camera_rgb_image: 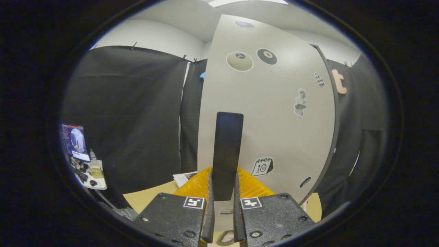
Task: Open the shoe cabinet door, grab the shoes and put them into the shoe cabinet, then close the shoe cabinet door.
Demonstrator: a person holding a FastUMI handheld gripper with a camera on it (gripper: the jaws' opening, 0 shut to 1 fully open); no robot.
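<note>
Gripper view: tool (pixel 223 192) closed on dark handle (pixel 227 154) of shoe cabinet door (pixel 274 113), fingers pressing both sides. Door upright just ahead, stickers on it, over tan bench (pixel 151 197).

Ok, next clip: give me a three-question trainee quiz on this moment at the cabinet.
1. True or false: the gripper is closed on the dark handle of the cabinet door.
2. What lies just beyond the fingers, low in front of the door? A) a yellow ribbed object B) a red bucket C) a green towel
3. Fill in: the door carries several ____, two of them billiard balls.

Key: 1 true; 2 A, the yellow ribbed object; 3 stickers.
</note>
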